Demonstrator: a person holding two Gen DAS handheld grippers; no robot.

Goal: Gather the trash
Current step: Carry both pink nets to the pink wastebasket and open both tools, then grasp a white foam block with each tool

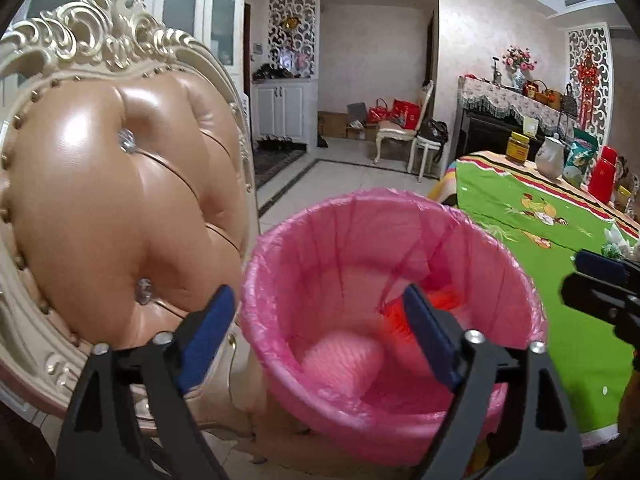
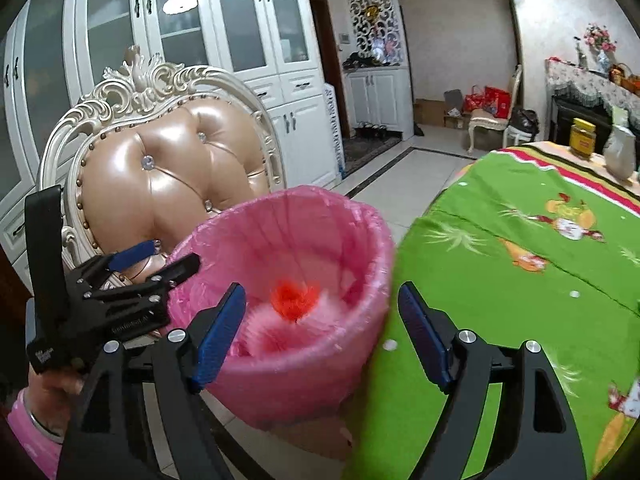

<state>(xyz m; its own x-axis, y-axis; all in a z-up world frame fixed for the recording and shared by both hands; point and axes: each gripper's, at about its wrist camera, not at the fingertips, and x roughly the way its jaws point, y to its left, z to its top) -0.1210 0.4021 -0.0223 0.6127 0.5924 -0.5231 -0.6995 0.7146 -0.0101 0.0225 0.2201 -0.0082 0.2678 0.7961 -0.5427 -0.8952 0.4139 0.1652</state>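
A waste bin lined with a pink bag [image 1: 400, 240] stands between a chair and the table; it also shows in the right wrist view [image 2: 360, 248]. A red-orange piece of trash [image 2: 294, 300] lies inside it, also seen in the left wrist view [image 1: 440, 300]. My left gripper [image 1: 320, 332] is open and empty over the bin's near-left rim; it shows from the side in the right wrist view [image 2: 160, 258]. My right gripper [image 2: 320, 332] is open and empty, just above the bin's right rim; its tip shows in the left wrist view [image 1: 600, 276].
An ornate chair with a tan leather back [image 1: 120, 200] stands left of the bin. A table with a green cloth [image 2: 520, 280] is on the right, carrying a jar [image 1: 518, 148], a white jug [image 1: 552, 156] and a red flask [image 1: 604, 174] at its far end.
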